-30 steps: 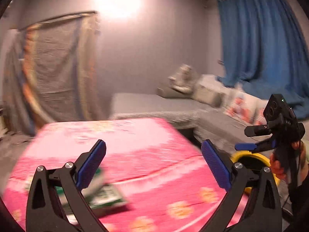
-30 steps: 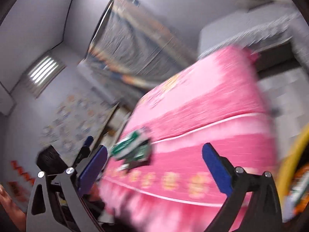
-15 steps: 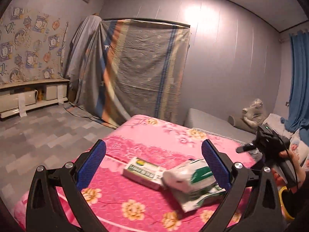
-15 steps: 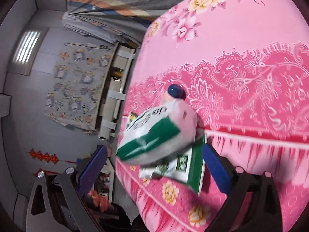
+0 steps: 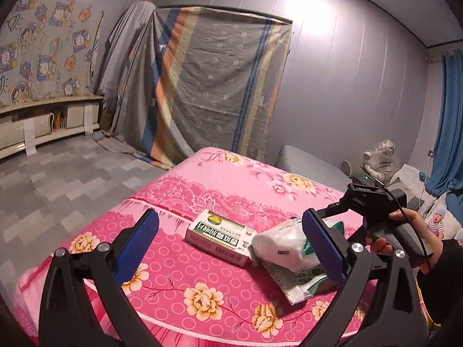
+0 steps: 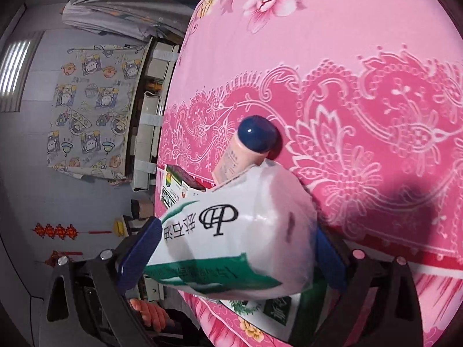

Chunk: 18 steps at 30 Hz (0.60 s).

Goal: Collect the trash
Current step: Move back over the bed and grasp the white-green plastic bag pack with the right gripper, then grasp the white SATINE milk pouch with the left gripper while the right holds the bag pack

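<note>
While the right claw (image 6: 231,257) straddles the white-green plastic bag (image 6: 240,237) near the bed's (image 5: 240,182) front edge, jaws open, not yet pinching, left claw (image 5: 231,243) hovers open. Bag looks light, soft, slick: pinch a bunched fold mid-body. Box (image 5: 218,237) beside it: stiff, grab across its narrow sides. Bottle (image 6: 246,150) behind: rigid.
</note>
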{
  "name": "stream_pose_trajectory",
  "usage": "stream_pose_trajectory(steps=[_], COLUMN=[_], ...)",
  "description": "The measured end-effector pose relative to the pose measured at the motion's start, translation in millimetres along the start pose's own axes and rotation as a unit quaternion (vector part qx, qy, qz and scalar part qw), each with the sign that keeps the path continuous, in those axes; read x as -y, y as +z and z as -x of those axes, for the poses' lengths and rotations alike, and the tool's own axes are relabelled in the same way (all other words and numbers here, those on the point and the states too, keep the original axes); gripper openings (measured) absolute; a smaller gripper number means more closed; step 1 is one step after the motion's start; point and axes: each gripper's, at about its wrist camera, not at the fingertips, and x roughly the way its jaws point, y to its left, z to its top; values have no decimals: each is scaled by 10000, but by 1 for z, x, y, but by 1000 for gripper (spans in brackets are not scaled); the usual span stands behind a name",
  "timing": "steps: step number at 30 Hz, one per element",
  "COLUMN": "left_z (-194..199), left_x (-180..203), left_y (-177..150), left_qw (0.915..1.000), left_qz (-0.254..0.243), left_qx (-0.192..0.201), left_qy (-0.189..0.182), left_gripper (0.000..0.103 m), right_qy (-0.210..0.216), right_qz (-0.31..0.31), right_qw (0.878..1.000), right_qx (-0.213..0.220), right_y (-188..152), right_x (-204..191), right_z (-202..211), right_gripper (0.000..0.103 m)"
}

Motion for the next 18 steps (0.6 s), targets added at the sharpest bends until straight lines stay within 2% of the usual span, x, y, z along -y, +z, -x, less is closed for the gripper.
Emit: stream_pose_trajectory(steps=[3,5,7,9,11,15,18], left_z=[-3,-6,-9,-9,-9,-11,-14], left_x=[-5,-6,-6,-5,-5,-2,4], left_y=[-4,-5,-6,-7,-7,-8,-9], left_qw=[9999,9998,9997,9996,9994,9988,9982], left_qz=[32,9,-34,-87,-128,-317,-448], left_qx=[-76,-132,-182,-210,-195,-289,-389], left_qy=[84,170,184,185,253,235,-39], left_gripper=[95,95,95,95,95,95,95], right_qy=[-140,-185,-232,-229,-39,120,292], right_qz=[171,326,487,719,865,1116,1189], right_qw=[9997,9991,9985,9971,9962,9916,9866], right_qx=[-76,-172,-124,-9,107,643,1077], right_y=[-1,0,-1,-4,-9,-18,-26], right_x=[-9,-14,-19,-27,-35,-48,-51], right_z=[-3,-6,-5,-3,5,36,71], right_gripper=[79,41,32,28,24,22,22])
